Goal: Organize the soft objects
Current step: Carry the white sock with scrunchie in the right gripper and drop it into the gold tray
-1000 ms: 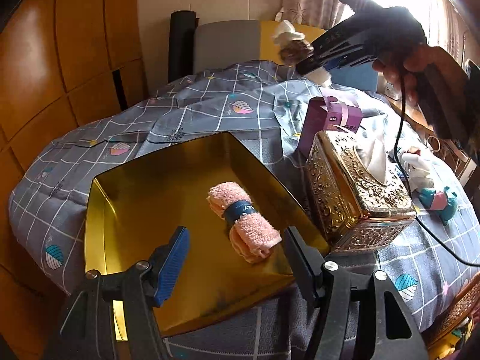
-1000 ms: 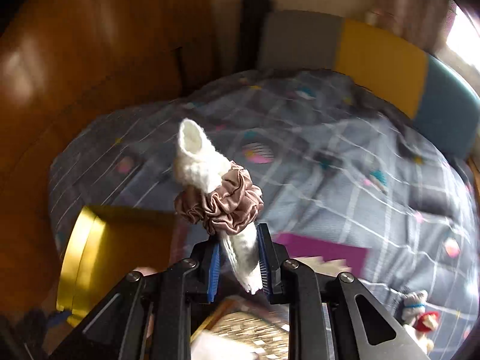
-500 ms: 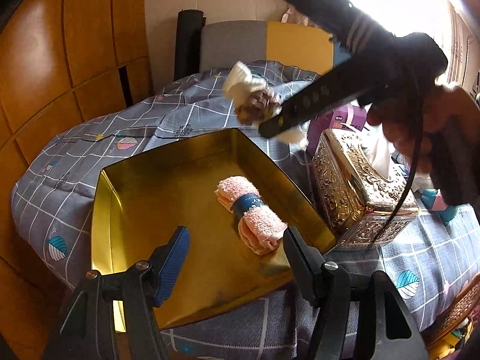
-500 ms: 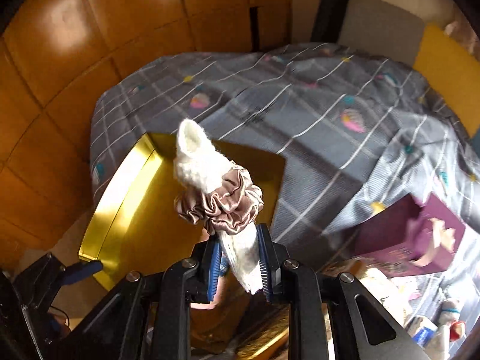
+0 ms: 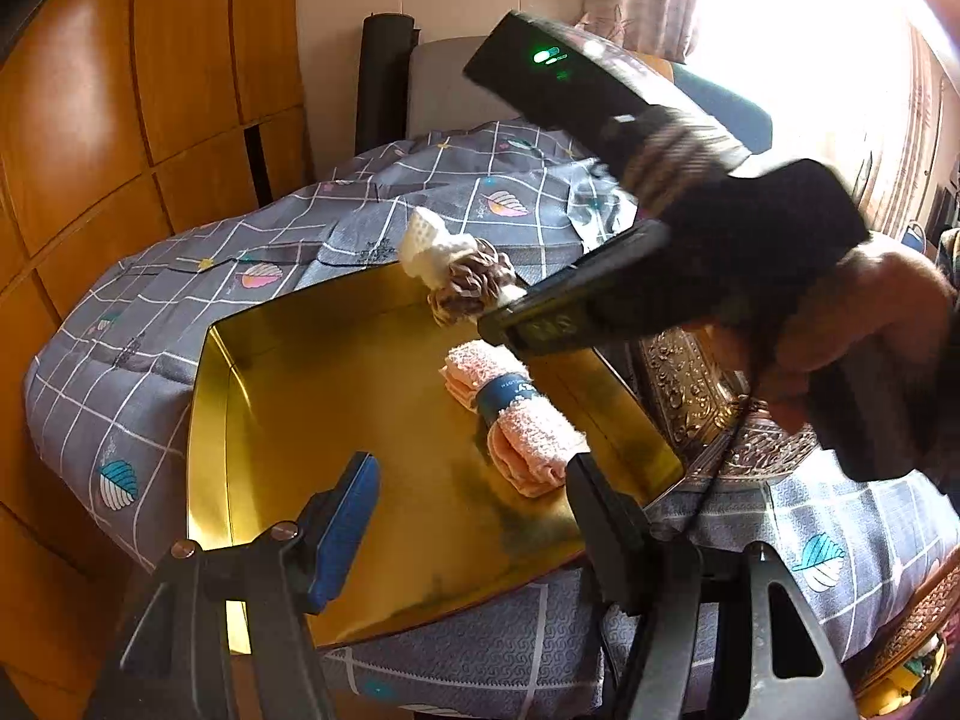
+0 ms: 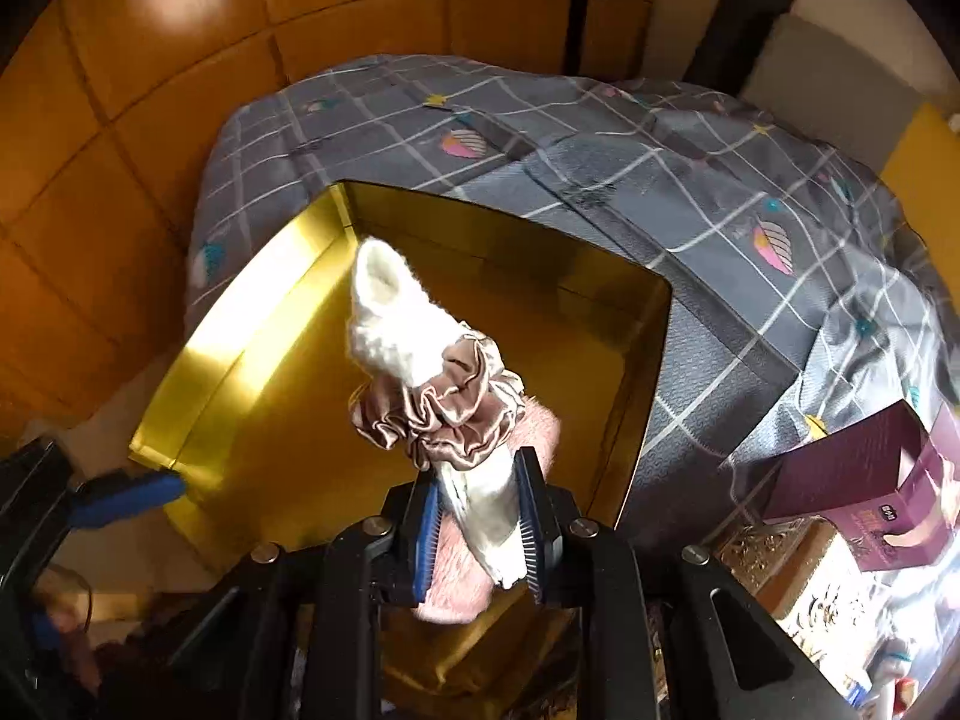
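One pink towel (image 5: pixel 517 415), gold tray's (image 5: pixel 210 420) left half bare

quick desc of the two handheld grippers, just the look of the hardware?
Both are black plastic. The left gripper has two angular fingers with silver pivot screws and one blue ribbed pad showing. The right gripper has blue ribbed pads too. Seen from the left wrist camera, its body is a long black housing with a green indicator light, pale printed lettering on its side, and a black cable trailing down.
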